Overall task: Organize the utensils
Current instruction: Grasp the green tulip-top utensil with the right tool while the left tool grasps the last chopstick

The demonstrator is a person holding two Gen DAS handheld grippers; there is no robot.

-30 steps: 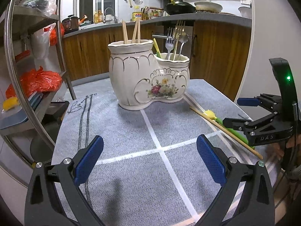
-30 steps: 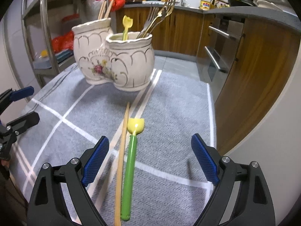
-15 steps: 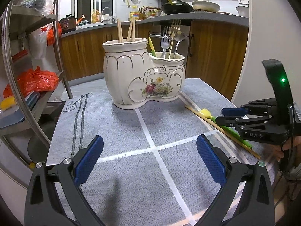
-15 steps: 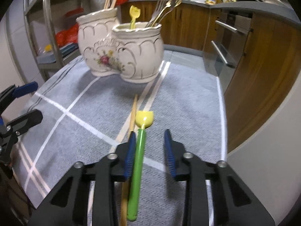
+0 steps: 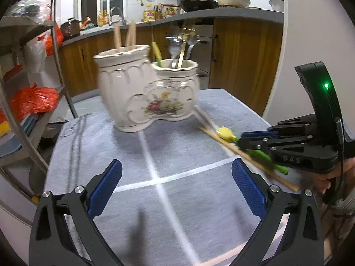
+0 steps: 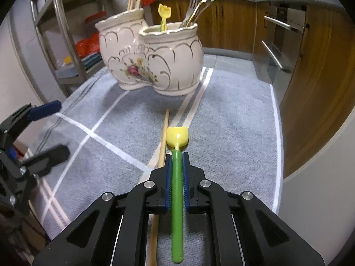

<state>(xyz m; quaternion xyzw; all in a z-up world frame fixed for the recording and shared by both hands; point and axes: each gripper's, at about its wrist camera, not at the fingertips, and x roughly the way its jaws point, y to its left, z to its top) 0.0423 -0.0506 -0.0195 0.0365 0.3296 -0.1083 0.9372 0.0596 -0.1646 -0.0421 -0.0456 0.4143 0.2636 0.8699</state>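
Note:
A white ceramic double utensil holder (image 6: 153,55) stands on the grey cloth (image 6: 233,122); it also shows in the left wrist view (image 5: 144,93). Its taller pot holds chopsticks, its lower pot forks, a spoon and a yellow-green tulip spoon. My right gripper (image 6: 176,157) is shut on the green handle of a second tulip spoon (image 6: 177,137), low over the cloth; this spoon shows in the left wrist view (image 5: 226,133) too. A wooden chopstick (image 6: 163,137) lies just left of it. My left gripper (image 5: 175,186) is open and empty above the cloth's near part.
A metal rack (image 5: 33,88) with orange bags stands to the left. Wooden kitchen cabinets (image 5: 244,66) and an oven (image 6: 277,48) are behind the table. The table's right edge (image 6: 279,155) drops off near the spoon.
My right gripper has closed from wide open onto the green spoon handle. The left gripper has stayed open and shifted a little.

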